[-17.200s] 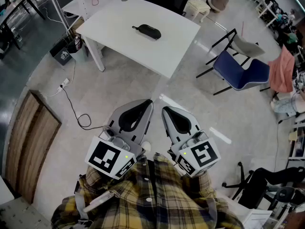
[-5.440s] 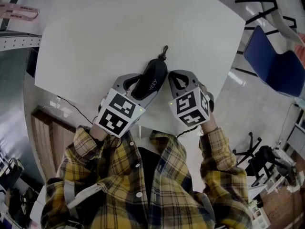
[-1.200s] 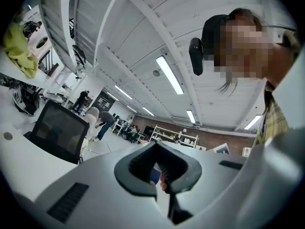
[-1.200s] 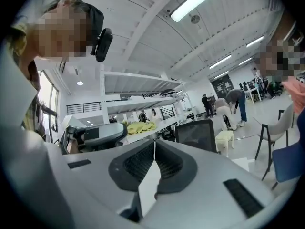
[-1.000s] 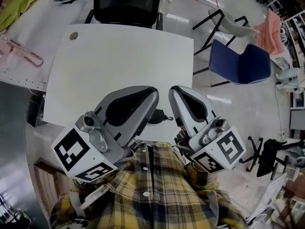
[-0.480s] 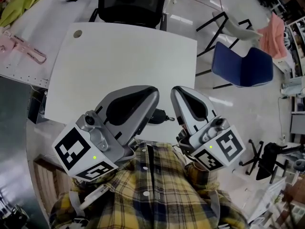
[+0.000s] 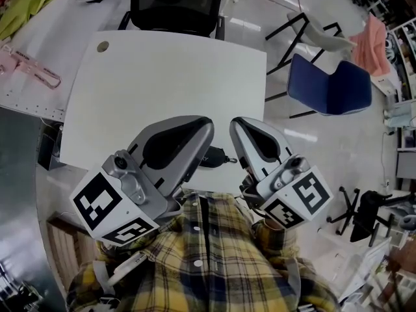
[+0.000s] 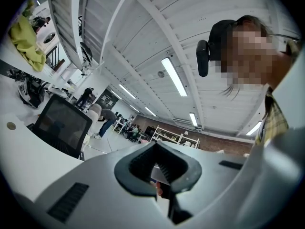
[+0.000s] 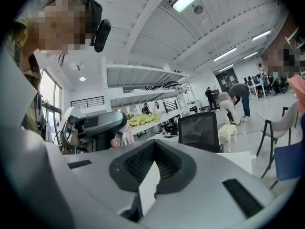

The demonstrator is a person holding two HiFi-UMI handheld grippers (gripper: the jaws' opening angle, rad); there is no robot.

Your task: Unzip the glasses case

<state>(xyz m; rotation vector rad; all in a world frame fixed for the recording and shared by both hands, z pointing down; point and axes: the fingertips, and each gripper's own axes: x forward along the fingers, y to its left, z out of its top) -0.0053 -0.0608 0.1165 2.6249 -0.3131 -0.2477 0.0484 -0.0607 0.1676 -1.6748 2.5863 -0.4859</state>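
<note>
From where I stand, the person wears a plaid flannel shirt [image 7: 214, 265], yellow crossed with dark blue and black. It has small pale buttons [image 7: 197, 264] down the front and a light grey strap [image 7: 123, 270] lying across the cloth. A black camera unit [image 9: 101, 35] is worn on the head. The left hand-held gripper [image 7: 205, 134] and the right hand-held gripper [image 7: 236, 130] are smooth grey shells. Each has a black teardrop-shaped hollow on top, ribbed black pads [image 9: 134, 163] inside, and a rear cube [image 7: 107, 210] printed with black-and-white square markers.
</note>
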